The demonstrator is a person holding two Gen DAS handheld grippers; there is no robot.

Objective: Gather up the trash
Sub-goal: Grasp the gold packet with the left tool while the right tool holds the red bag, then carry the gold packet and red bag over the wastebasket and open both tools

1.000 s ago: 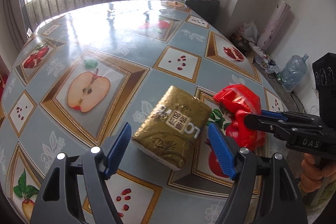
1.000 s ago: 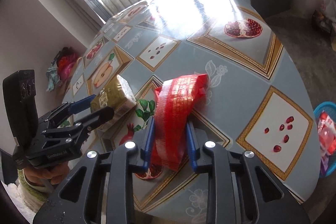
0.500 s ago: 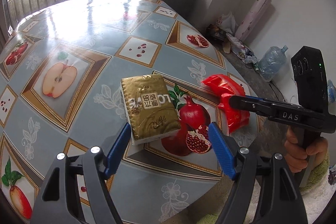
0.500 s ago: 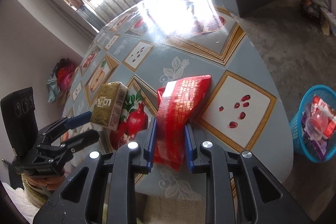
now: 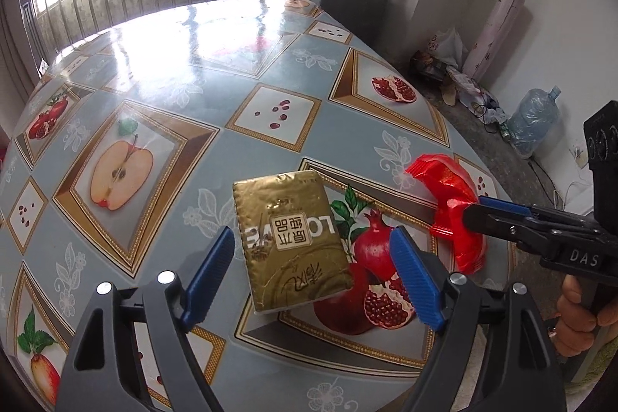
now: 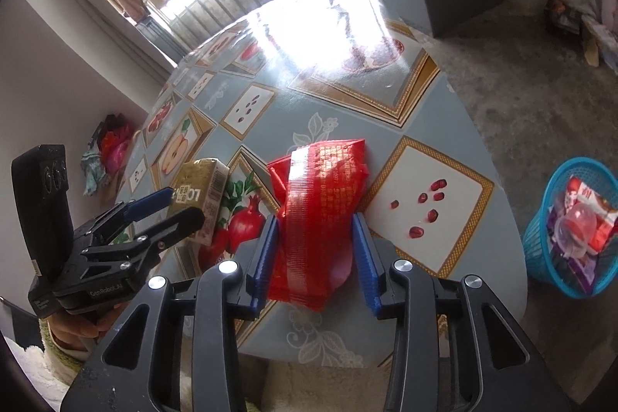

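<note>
While blue basket (image 6: 540, 250) on floor is filled with wrappers (image 6: 583, 215), red bag (image 6: 320, 219) is pinched by right gripper (image 6: 314, 253) above table (image 6: 444, 161) edge. Gold pack (image 5: 289, 238) is left flat on table, between wide-open fingers of left gripper (image 5: 313, 277), not touched.

Hidden and cut-off bits around the gold packet

In the right wrist view, the left gripper (image 6: 174, 205) covers the near end of the gold packet (image 6: 201, 188), so its words are cut short. The red wrapper (image 6: 320, 215), right of the gold packet, hides the table (image 6: 436, 149) under it, and its tiny print is too small to read. In the left wrist view, the right gripper (image 5: 469, 209) covers the middle of the red wrapper (image 5: 452, 188), and the picture's edge cuts off the hand (image 5: 583, 319) holding it. Far right of the packet, the things in the blue basket (image 6: 540, 242) are jumbled and hard to tell apart.
</note>
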